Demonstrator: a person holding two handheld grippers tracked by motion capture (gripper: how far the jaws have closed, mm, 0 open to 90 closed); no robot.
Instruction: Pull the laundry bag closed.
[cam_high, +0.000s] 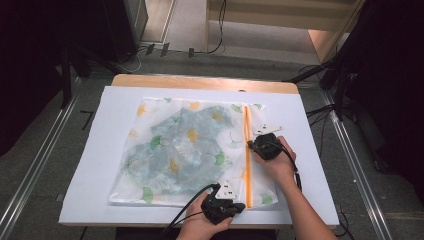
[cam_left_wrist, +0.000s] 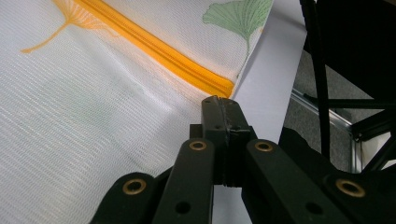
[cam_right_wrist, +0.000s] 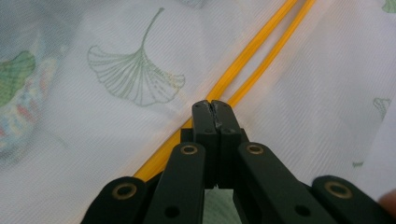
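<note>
A: A white sheet (cam_high: 100, 150) is seen laid over a wooden table (cam_high: 200, 81), with grey floor and dark stands around it. What is set on it?

B: A mesh laundry bag (cam_high: 185, 150) printed with ginkgo leaves is spread flat at the middle of the sheet, a patterned cloth showing through it. An orange zipper (cam_high: 247, 155) runs along its right side; in the right gripper view it is seen parted into two tracks.

A: And the tongs?

B: The right gripper (cam_high: 251, 145) is placed at the zipper about halfway along, jaws pressed together; whether the slider is pinched cannot be told. The left gripper (cam_high: 239, 206) is closed at the bag's near corner, just by the zipper's end; whether mesh is caught is likewise unclear.

A: What could go wrong?

B: If the corner is not truly anchored, the bag may be dragged along with the pull, and the mesh could be bunched or snagged in the teeth.
</note>
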